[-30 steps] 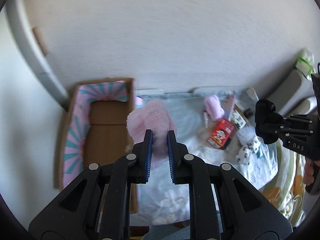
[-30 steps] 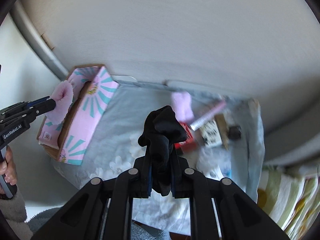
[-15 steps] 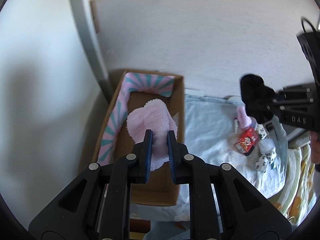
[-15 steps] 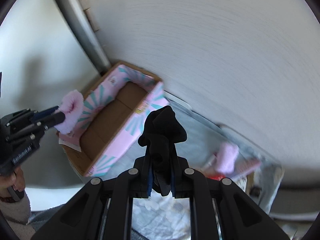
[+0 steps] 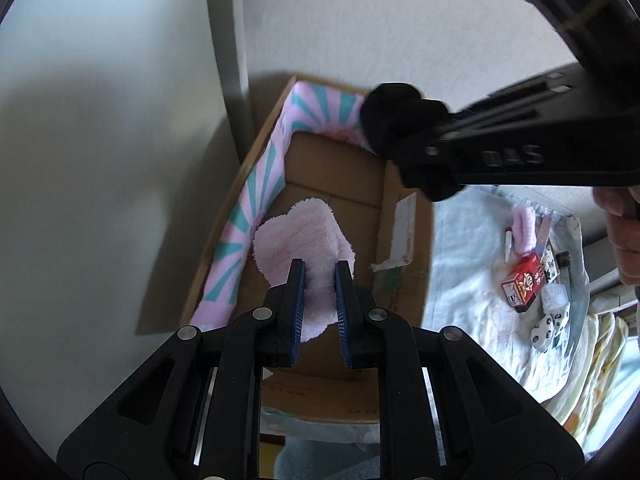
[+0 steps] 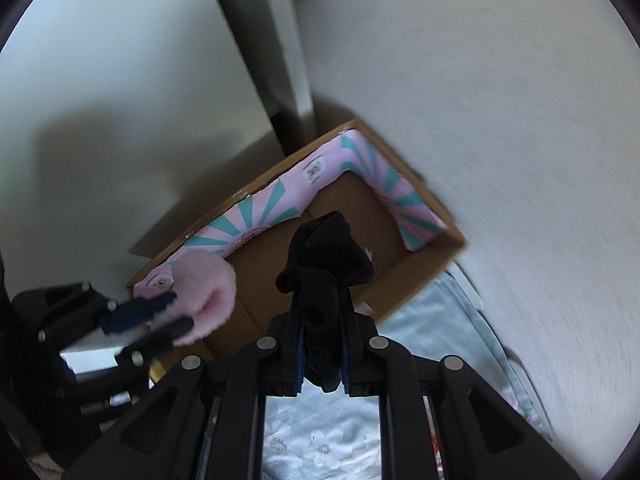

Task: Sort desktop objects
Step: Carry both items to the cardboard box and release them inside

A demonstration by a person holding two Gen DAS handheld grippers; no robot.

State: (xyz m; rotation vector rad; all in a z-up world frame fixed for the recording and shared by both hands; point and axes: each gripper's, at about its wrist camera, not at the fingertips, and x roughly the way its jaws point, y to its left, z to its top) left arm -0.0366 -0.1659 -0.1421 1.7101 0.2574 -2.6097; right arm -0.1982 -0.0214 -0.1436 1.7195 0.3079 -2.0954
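My left gripper (image 5: 320, 270) is shut on a fluffy pink sock (image 5: 302, 236) and hangs over the open cardboard box (image 5: 404, 236) with pink and teal flaps. In the right wrist view the same pink sock (image 6: 206, 286) shows at the box's near left corner, in the left gripper (image 6: 176, 312). My right gripper (image 6: 322, 312) is shut on a bunched black sock (image 6: 326, 256), also above the box (image 6: 436, 264). From the left wrist view the black sock (image 5: 396, 120) and right gripper (image 5: 444, 128) sit over the box's far right corner.
The box stands at the left end of a pale blue floral cloth (image 5: 472, 280), against a white wall. On the cloth lie another pink sock (image 5: 524, 228), a red carton (image 5: 524, 282), a spotted white sock (image 5: 550, 322) and small items. A hand (image 5: 624, 232) is at the right edge.
Both grippers have swung left from over the cloth to above the box, each still holding its sock. The right gripper has closed in beside the left one, and the left has sunk lower.
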